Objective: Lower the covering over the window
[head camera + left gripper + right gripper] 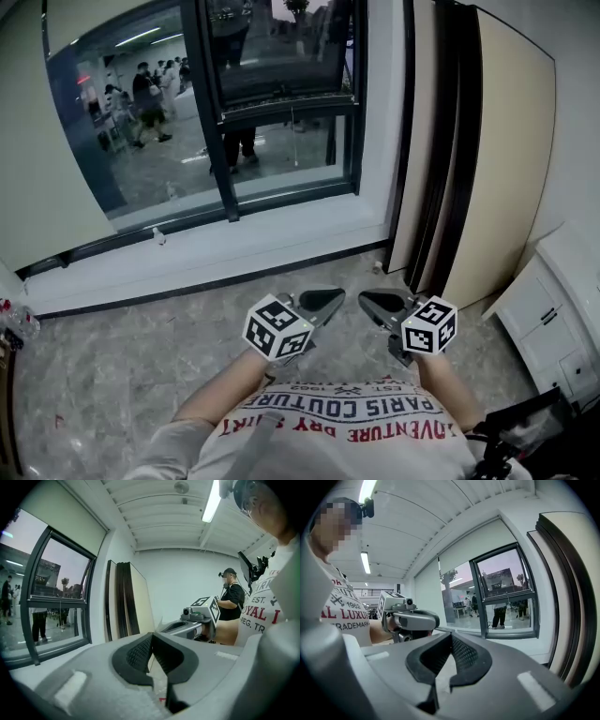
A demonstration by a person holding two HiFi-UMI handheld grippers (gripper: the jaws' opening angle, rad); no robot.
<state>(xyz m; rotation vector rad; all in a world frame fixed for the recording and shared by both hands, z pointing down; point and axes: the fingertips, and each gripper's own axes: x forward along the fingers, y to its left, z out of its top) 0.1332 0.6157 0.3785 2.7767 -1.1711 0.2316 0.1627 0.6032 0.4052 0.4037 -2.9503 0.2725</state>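
Both claws are held side by side in front of the person's chest and are pointed toward the window (272, 103). The left claw (151, 635) is seen clenched, its ribbed pads pressed together at the tips with nothing between them. The right claw (450, 635) is likewise clenched and empty. The two claws are just apart, and neither is touched by the other.

The roller blind (65, 524) is seen raised above the dark-framed window, with its lower edge at the top of the visible glass. It is well apart from both claws. Figures of people can be made out in the glass.

A white sill (225, 251) is seen below the window, above a marbled floor (122, 375). Flat boards (469, 159) are leaned upright against the wall to the right of the window. A white cabinet (553, 319) is placed further right.
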